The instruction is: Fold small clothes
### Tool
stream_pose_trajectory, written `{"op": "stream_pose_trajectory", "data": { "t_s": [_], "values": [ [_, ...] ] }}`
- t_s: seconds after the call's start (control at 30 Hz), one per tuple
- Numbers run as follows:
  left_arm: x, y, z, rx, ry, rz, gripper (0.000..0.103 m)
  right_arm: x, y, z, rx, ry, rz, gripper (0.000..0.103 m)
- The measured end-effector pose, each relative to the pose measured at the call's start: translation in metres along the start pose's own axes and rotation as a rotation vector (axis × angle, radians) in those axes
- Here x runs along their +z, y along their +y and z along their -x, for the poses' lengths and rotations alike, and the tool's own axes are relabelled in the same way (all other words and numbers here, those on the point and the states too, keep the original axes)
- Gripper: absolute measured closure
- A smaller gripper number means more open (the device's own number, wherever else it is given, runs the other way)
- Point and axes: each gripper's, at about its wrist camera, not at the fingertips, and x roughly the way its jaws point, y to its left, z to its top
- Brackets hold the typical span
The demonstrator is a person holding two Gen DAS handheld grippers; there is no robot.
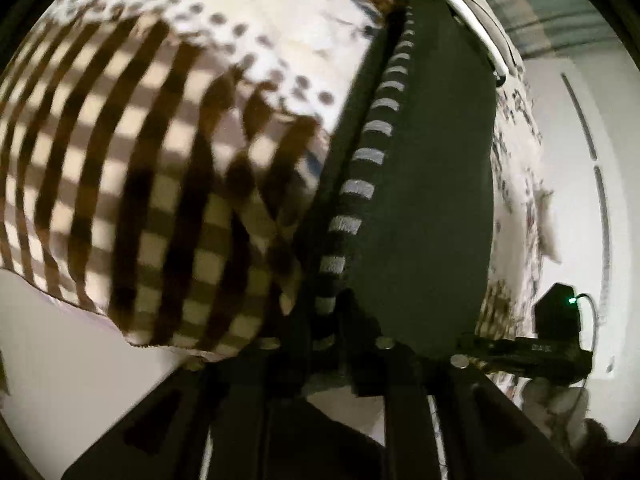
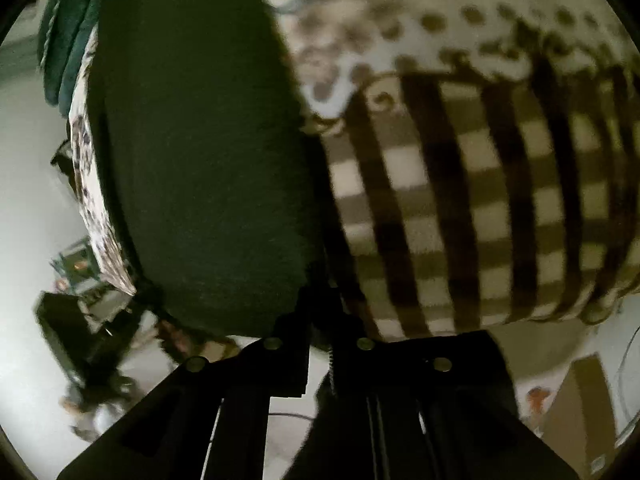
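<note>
A dark green garment (image 1: 424, 200) with a band of grey and black stripes (image 1: 360, 188) along one side lies stretched away from me on a white patterned cover (image 1: 280, 12). My left gripper (image 1: 328, 332) is shut on its near edge, with the striped band running down between the close-set fingers. In the right wrist view the same garment (image 2: 200, 160) fills the left half. My right gripper (image 2: 320, 312) is shut on the near edge of it too, with dark cloth bunched between the fingers.
A brown and cream checked cloth (image 1: 140, 200) (image 2: 460, 220) lies beside the garment and overhangs the edge. Pale floor (image 1: 60, 360) shows below. A black device with a green light (image 1: 556, 320) sits at the right. A cardboard box (image 2: 576, 408) stands on the floor, and a teal cloth (image 2: 68, 40) lies at the far corner.
</note>
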Motion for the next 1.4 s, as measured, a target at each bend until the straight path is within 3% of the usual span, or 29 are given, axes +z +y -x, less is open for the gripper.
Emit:
{"op": "stream_pose_trajectory", "data": {
  "t_s": [0.03,0.07,0.1,0.27,0.33,0.4,0.43,0.47,0.5,0.53,0.63,0.77,0.9,1.07,1.2,1.3,1.4],
  "values": [
    [-0.002,0.005,0.001,-0.005,0.002,0.002,0.062,0.000,-0.001,-0.003,0.026,0.022,0.006,0.068],
    [-0.004,0.011,-0.003,-0.013,0.011,0.010,0.046,-0.002,-0.005,-0.009,0.049,0.047,0.007,0.061],
    [-0.007,0.015,-0.004,-0.022,0.023,0.018,0.044,0.001,-0.004,-0.009,0.060,0.061,0.000,0.053],
    [-0.020,0.021,-0.035,-0.102,0.123,0.047,0.043,-0.009,-0.016,-0.043,0.137,0.133,-0.015,0.052],
    [-0.021,0.013,-0.040,-0.100,0.124,0.038,0.044,-0.010,-0.018,-0.057,0.167,0.156,-0.033,0.052],
    [-0.025,0.008,-0.034,-0.084,0.102,0.017,0.050,-0.014,-0.017,-0.061,0.186,0.148,-0.044,0.055],
    [-0.029,0.009,-0.030,-0.076,0.100,0.011,0.082,-0.018,-0.016,-0.058,0.190,0.135,-0.045,0.068],
    [-0.033,0.007,-0.025,-0.071,0.106,0.010,0.092,-0.022,-0.016,-0.055,0.193,0.133,-0.041,0.076],
    [-0.036,0.006,-0.019,-0.067,0.099,0.012,0.092,-0.029,-0.014,-0.051,0.196,0.132,-0.031,0.089],
    [-0.038,0.005,-0.015,-0.078,0.097,0.028,0.093,-0.031,-0.011,-0.047,0.199,0.129,-0.027,0.090],
    [-0.040,0.009,0.001,-0.122,0.089,0.100,0.093,-0.043,-0.001,-0.031,0.231,0.119,-0.016,0.094],
    [-0.035,-0.003,0.023,-0.159,0.081,0.124,0.094,-0.053,0.016,-0.015,0.284,0.098,-0.003,0.094],
    [-0.019,-0.017,0.049,-0.230,0.048,0.152,0.094,-0.054,0.060,0.014,0.358,0.046,0.027,0.095],
    [0.025,-0.045,0.076,-0.253,-0.023,0.114,0.094,-0.024,0.110,0.060,0.426,-0.049,0.077,0.095],
    [0.047,-0.053,0.074,-0.229,-0.019,0.095,0.093,0.018,0.145,0.090,0.427,-0.088,0.122,0.095],
    [0.029,-0.041,0.070,-0.207,0.011,0.117,0.093,0.028,0.165,0.089,0.378,-0.069,0.151,0.095],
    [0.002,-0.028,0.057,-0.194,0.075,0.196,0.093,0.036,0.151,0.091,0.348,-0.017,0.153,0.095]
  ]
}}
